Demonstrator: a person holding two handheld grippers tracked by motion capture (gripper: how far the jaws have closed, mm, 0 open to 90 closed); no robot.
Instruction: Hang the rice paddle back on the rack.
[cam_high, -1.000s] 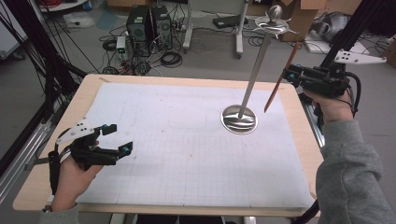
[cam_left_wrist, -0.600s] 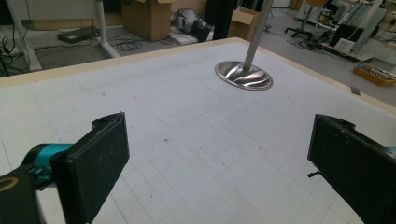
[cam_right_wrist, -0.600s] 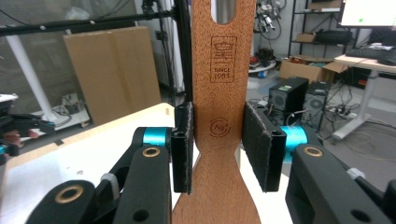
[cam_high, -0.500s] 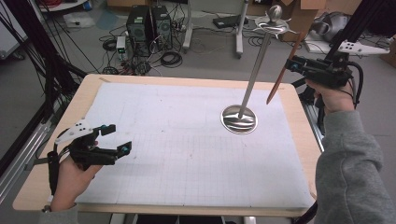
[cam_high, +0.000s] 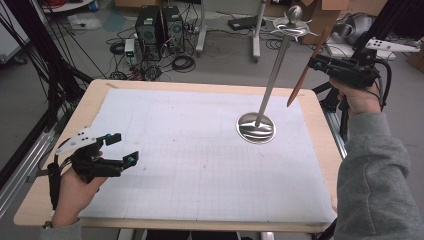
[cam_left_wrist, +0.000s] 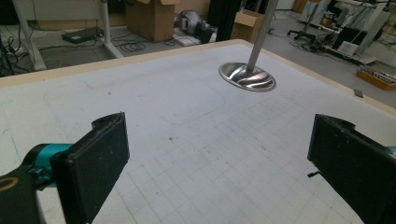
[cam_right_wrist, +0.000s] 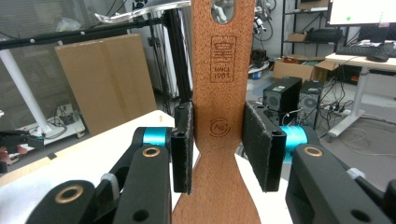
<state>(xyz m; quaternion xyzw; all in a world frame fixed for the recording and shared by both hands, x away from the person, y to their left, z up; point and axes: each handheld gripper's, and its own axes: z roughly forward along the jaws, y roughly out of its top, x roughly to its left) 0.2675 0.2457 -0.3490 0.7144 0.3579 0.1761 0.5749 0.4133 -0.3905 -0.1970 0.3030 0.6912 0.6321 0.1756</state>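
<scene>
The right tool (cam_high: 320, 64) holds a flat wooden spatula (cam_right_wrist: 223, 93) between its pads, gripped at the narrow neck below the branded stamp, raised in the air just beside the upper part of the metal stand (cam_high: 270, 85). The piece looks light, stiff and not slippery, so I think this neck grip is good, though the long blade may swing. The left tool (cam_high: 120, 149) rests wide and empty, low over the worktop (cam_high: 90, 100).
</scene>
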